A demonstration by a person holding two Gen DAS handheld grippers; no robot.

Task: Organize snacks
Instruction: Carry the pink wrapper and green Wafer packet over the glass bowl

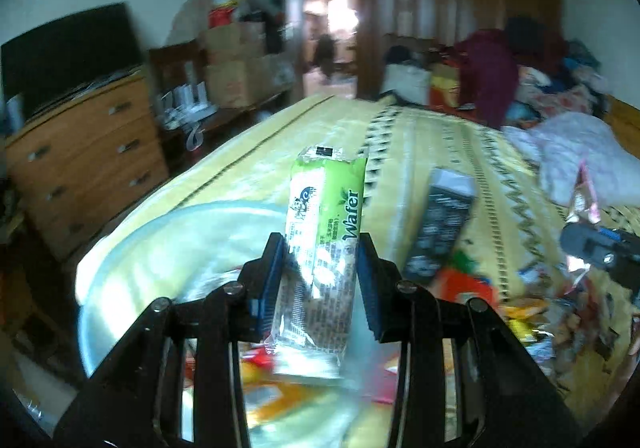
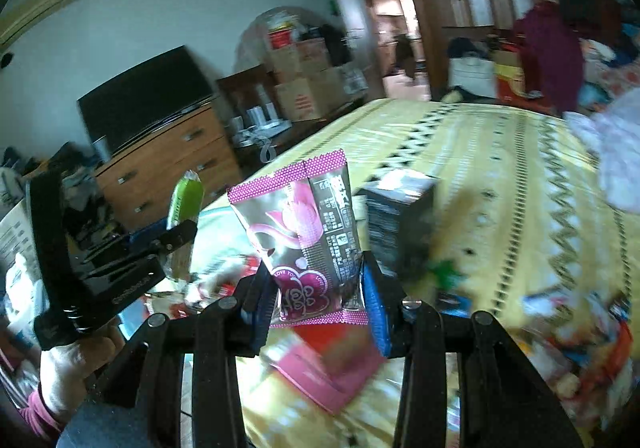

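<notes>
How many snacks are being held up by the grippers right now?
2: a green wafer pack in the left gripper, a pink packet in the right gripper.

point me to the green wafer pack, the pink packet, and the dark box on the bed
green wafer pack (image 1: 326,232): left wrist view, middle of the wrapper.
pink packet (image 2: 310,240): right wrist view, centre of its face.
dark box (image 1: 440,232): left wrist view, middle of its top face.

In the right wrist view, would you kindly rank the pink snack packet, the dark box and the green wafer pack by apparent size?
1. pink snack packet, though nearest the camera.
2. dark box.
3. green wafer pack, partly hidden and farther off.
</notes>
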